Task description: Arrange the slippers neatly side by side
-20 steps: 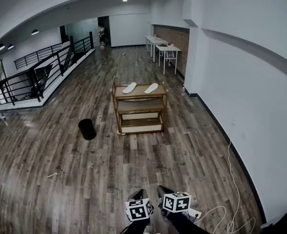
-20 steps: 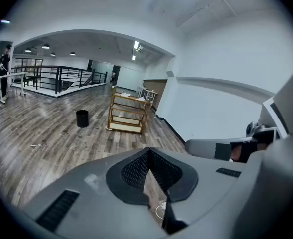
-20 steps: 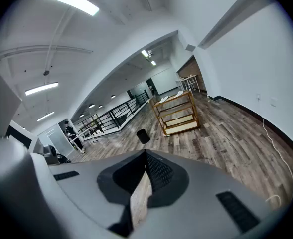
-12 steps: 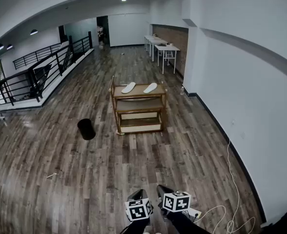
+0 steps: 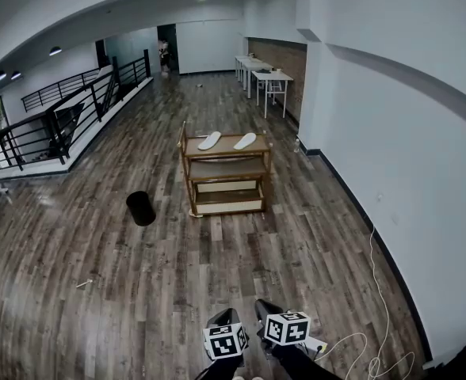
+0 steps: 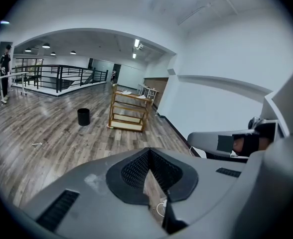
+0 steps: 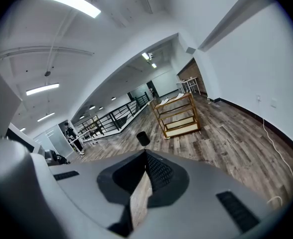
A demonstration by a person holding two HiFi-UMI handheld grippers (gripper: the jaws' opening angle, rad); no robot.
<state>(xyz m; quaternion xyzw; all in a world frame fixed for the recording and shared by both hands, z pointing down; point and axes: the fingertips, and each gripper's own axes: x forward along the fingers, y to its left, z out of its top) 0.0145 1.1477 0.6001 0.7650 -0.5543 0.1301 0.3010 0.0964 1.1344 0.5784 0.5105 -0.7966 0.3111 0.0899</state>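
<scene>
Slippers: two white ones, left slipper (image 5: 210, 140) and right slipper (image 5: 246, 141), lie on the top shelf of the wooden rack (image 5: 227, 158). They sit apart, with bare shelf between them.

Orientation: each long axis runs slantwise across the rack top, from its near-left toward its far-right. The two axes look roughly parallel. Toe and heel ends cannot be told apart at this range, nor whether the soles face up.

Left gripper (image 6: 149, 169): clenched, jaw tips meeting, nothing between them. Right gripper (image 7: 145, 169): likewise clenched and empty. Both are held low and side by side, well short of the rack and pointing toward it across open floor.

Judgement: the closed, idle jaws suit a carrying posture, since the rack is far out of reach. The pair is not yet side by side; the gap needs closing and the slant squaring to the rack's front edge.

Other: a black bin (image 5: 140, 208) stands on the floor near the rack's left side.
</scene>
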